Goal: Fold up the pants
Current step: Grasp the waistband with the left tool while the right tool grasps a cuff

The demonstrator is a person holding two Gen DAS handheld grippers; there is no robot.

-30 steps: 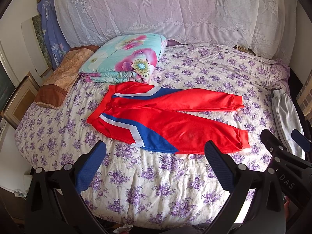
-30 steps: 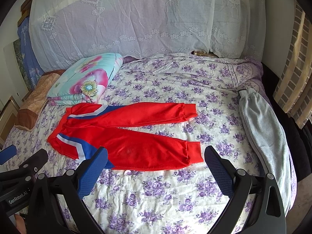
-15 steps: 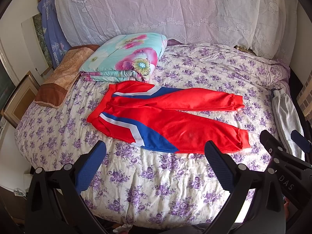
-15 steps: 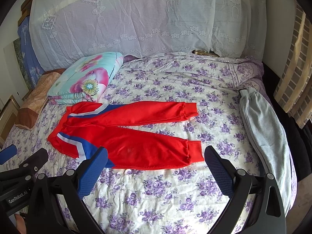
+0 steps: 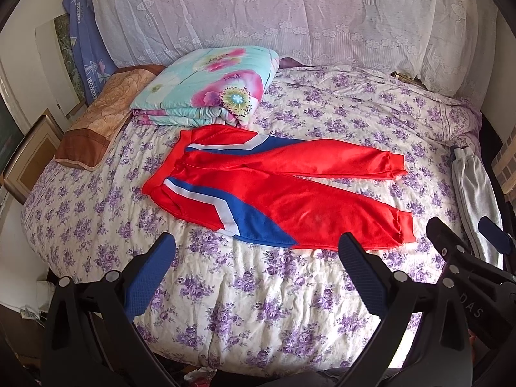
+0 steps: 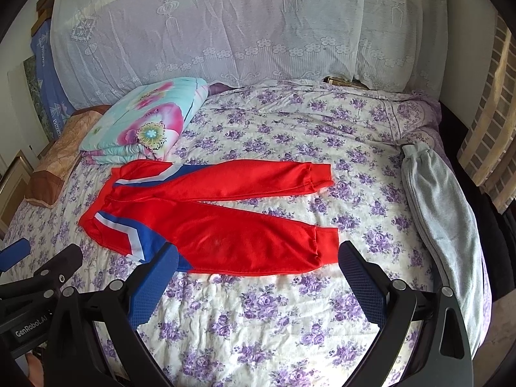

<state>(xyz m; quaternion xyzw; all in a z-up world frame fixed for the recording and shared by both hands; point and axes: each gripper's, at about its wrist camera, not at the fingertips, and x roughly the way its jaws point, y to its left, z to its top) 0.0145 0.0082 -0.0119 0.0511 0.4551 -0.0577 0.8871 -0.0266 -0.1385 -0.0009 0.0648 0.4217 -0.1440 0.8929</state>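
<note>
Red pants (image 5: 283,193) (image 6: 219,219) are lying flat on the bed (image 5: 258,306) (image 6: 274,316), waistband pointing left, both legs running right and splaying apart toward the cuffs. Blue and white stripes are showing at the hips.

Left gripper (image 5: 258,261) is hovering above the near edge of the bed, jaws standing wide, holding nothing; its blue pads (image 5: 148,277) are framing the near leg from above. Right gripper (image 6: 258,267) is hanging likewise, jaws wide and empty, its right fingertip just beside the near cuff in view.

Edges: the waistband is touching or nearly touching the folded floral blanket (image 5: 206,87) (image 6: 145,122) behind it. A brown pillow (image 5: 100,119) (image 6: 54,164) is sitting further left at the bed's edge. Grey pants (image 5: 474,200) (image 6: 441,213) are lying along the right edge, well apart from the red cuffs.

Open room: bare flowered sheet is stretching between the near leg and the front edge, and beyond the far leg up to the lace cloth (image 5: 274,13) (image 6: 242,22).
</note>
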